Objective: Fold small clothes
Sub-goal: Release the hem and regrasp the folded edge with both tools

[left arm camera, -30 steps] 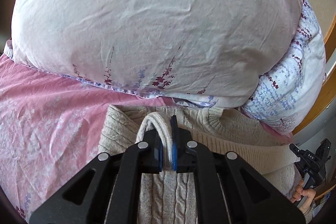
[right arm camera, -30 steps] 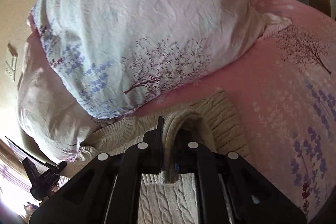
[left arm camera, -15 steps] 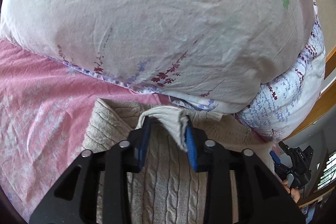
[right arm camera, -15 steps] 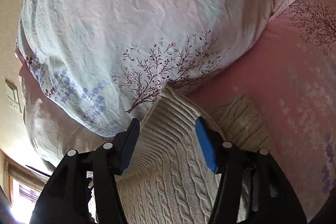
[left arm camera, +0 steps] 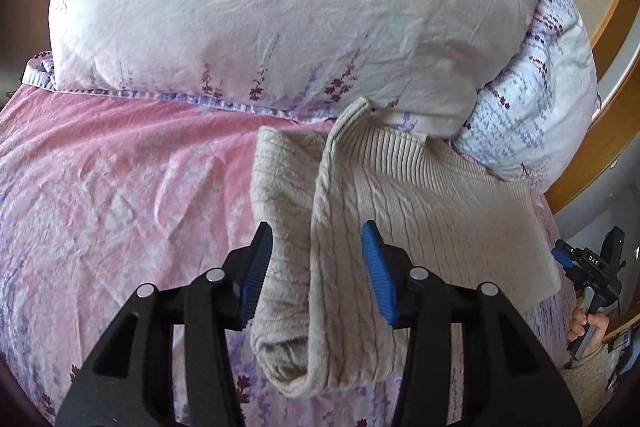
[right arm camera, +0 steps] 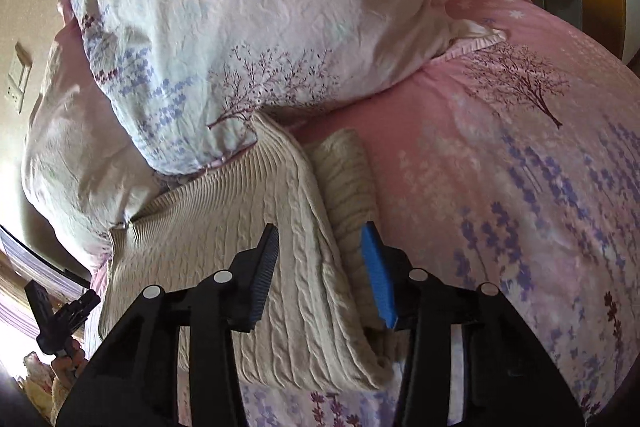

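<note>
A cream cable-knit sweater (left arm camera: 420, 203) lies folded on the pink floral bed sheet (left arm camera: 120, 187), its ribbed hem against the pillows. In the left wrist view my left gripper (left arm camera: 318, 265) is open, jaws apart above the sweater's folded left edge, holding nothing. In the right wrist view the sweater (right arm camera: 224, 239) lies under my right gripper (right arm camera: 320, 265), which is open over the folded right edge and the tucked sleeve (right arm camera: 348, 179). The right gripper also shows in the left wrist view at the far right (left arm camera: 592, 267), held by a hand.
Two large floral pillows (left arm camera: 280, 19) (right arm camera: 260, 27) are stacked just behind the sweater. A wooden bed frame (left arm camera: 612, 75) runs along the right. The sheet (right arm camera: 520, 167) stretches out to the right. A wall socket (right arm camera: 18, 75) is at the left.
Both grippers were shut on the sweater's edge a second ago. They have opened, let the fabric drop flat, and pulled back from the pillows.
</note>
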The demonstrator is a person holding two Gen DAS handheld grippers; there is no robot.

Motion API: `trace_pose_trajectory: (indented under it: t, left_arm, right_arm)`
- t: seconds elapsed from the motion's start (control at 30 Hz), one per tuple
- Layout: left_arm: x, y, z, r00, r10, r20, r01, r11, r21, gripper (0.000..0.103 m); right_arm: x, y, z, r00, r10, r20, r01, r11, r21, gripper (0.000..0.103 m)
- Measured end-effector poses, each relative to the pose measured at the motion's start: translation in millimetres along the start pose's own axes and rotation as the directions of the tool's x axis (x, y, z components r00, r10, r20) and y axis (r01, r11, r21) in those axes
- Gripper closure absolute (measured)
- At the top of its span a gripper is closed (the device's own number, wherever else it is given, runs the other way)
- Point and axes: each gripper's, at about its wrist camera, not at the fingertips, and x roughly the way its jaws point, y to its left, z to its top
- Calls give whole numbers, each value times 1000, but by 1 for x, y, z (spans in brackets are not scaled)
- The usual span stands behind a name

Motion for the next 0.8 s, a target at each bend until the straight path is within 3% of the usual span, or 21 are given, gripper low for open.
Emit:
trace_pose_trajectory:
  t: [0.1, 0.33, 0.37, 0.43, 0.5, 0.8]
  left_arm:
    - [4, -6, -8, 1000, -5, -12, 5, 1000, 24, 57]
    - [15, -14, -21, 998, 59, -37, -56, 996, 71, 59]
    - [15, -15, -22, 997, 64, -35, -62, 995, 73, 62]
    - [16, -16, -23, 997, 73, -29, -70, 995, 75, 74]
    - [15, -15, -24, 998, 50, -37, -48, 997, 65, 91]
    - [-14, -12, -22, 1000, -9, -3, 9, 999, 43, 96]
  right_arm:
    - [-3, 0, -9, 1000, 5, -8, -5, 1000, -16, 59]
    - [5, 10, -20, 1000, -15, -27, 13, 997, -74, 69]
    - [5, 11, -22, 1000, -12, -27, 10, 997, -82, 72]
    - [6, 14, -24, 1000, -16, -25, 14, 995, -103, 89]
    - [5, 15, -25, 1000, -21, -14, 19, 994, -109, 90]
    - [-28, 14, -23, 997, 29, 77, -24, 997, -67, 91]
